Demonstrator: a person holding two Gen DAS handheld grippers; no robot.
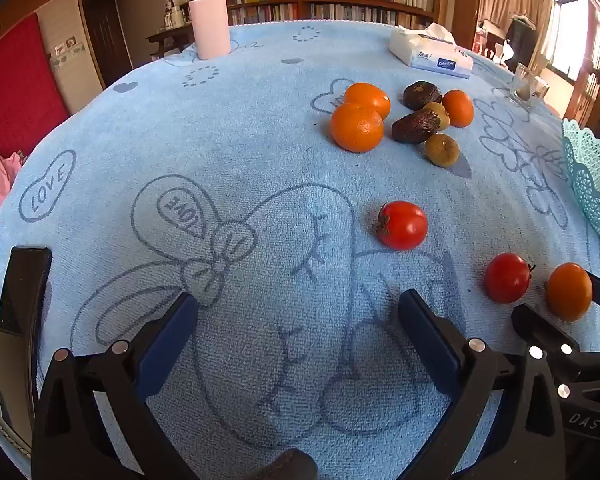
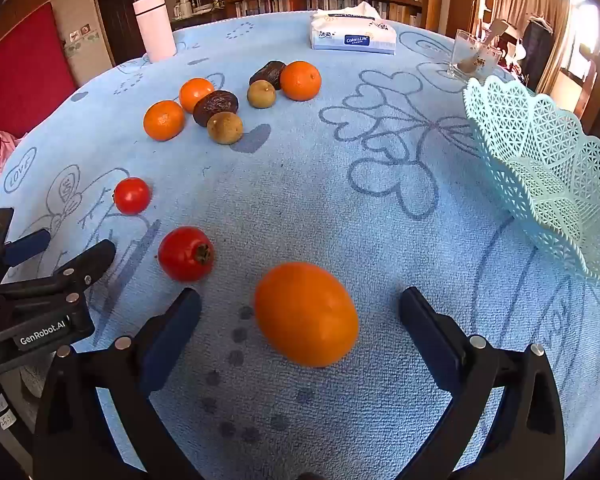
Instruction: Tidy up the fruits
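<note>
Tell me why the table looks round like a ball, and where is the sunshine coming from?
In both wrist views the fisheye lens bends the blue towel into a dome. In the left wrist view the window at the upper right glares white. In the right wrist view the kiwi throws its shadow to the right, and the orange fruit between the open right tongs looks slightly blurry.

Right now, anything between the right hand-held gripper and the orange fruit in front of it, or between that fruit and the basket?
Nothing visible. The right hand-held gripper is open with the orange fruit between its fingers, untouched. Only bare blue towel lies between the fruit and the turquoise basket to its right.
</note>
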